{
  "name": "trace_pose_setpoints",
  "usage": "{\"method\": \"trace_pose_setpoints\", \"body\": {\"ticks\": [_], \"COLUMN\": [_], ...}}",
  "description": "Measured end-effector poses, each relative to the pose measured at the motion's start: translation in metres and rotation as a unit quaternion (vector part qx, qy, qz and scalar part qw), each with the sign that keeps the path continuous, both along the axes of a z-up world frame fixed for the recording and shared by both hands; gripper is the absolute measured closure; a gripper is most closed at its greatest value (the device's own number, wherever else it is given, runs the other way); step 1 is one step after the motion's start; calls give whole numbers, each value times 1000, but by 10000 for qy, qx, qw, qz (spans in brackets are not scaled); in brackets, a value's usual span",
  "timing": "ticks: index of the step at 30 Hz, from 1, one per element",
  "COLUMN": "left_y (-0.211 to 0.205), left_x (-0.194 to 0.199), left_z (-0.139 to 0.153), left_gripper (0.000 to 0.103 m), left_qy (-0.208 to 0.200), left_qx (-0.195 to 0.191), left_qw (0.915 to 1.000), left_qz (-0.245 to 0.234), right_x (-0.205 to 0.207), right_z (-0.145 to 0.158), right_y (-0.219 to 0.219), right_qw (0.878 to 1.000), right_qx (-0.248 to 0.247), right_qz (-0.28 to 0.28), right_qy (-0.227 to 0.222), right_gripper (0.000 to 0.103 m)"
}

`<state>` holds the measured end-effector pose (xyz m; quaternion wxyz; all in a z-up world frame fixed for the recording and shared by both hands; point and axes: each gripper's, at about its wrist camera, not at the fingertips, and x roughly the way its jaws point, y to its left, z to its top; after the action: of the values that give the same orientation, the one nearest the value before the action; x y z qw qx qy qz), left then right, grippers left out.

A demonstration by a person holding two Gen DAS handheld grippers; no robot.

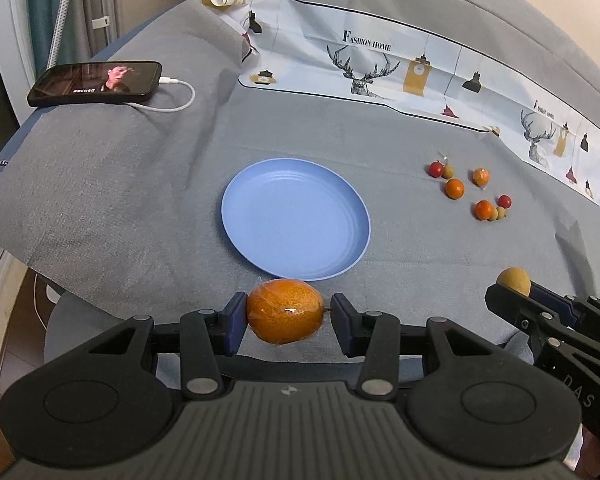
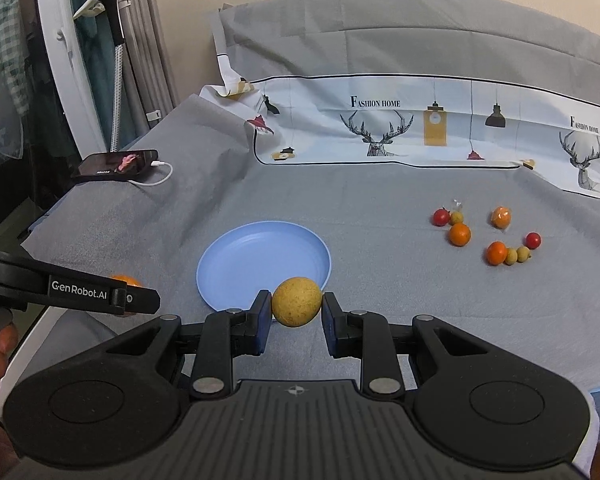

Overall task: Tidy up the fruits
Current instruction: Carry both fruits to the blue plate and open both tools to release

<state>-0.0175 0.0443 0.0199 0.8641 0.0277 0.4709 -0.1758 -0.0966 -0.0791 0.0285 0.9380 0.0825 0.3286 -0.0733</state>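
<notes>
Blue plate [image 1: 260,236] sat bare as the left gripper [image 1: 287,316] clasped a wrapped orange [image 1: 285,310], the right gripper [image 2: 296,307] a yellow-brown fruit [image 2: 297,301]; eight small fruits [image 2: 459,234] waited far right.

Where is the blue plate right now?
The blue plate lies empty on the grey cloth, mid-frame in both wrist views, just beyond both grippers, left of the scattered small fruits.

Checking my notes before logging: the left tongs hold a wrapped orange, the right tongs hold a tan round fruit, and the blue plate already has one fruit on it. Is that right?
Not quite. The blue plate holds nothing, as the left wrist view shows. The left tongs do hold the wrapped orange, and the right tongs the tan round fruit.
</notes>
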Motion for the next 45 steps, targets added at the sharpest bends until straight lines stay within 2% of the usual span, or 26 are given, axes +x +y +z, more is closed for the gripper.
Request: {"method": "trace_pose_setpoints", "body": {"ticks": [15, 26, 35, 45], "left_y": [2, 3, -3, -20], "left_x": [3, 21, 47, 91], "left_z": [-1, -5, -14, -40], "left_gripper": [54, 54, 54, 54], "left_qy": [-9, 12, 125, 269], "left_qx": [-26, -6, 26, 225], "left_qw": [10000, 9999, 9997, 9993], "left_qz": [37, 118, 193, 158], "right_x": [2, 13, 42, 95], "right_z": [-3, -9, -20, -44], "right_y": [0, -2, -5, -2], "right_qw": [10000, 9999, 9995, 9982], "right_qx": [15, 5, 84, 73], "right_qz": [4, 11, 23, 239], "right_qy": [53, 155, 302, 539], "right_gripper": [75, 75, 75, 75]}}
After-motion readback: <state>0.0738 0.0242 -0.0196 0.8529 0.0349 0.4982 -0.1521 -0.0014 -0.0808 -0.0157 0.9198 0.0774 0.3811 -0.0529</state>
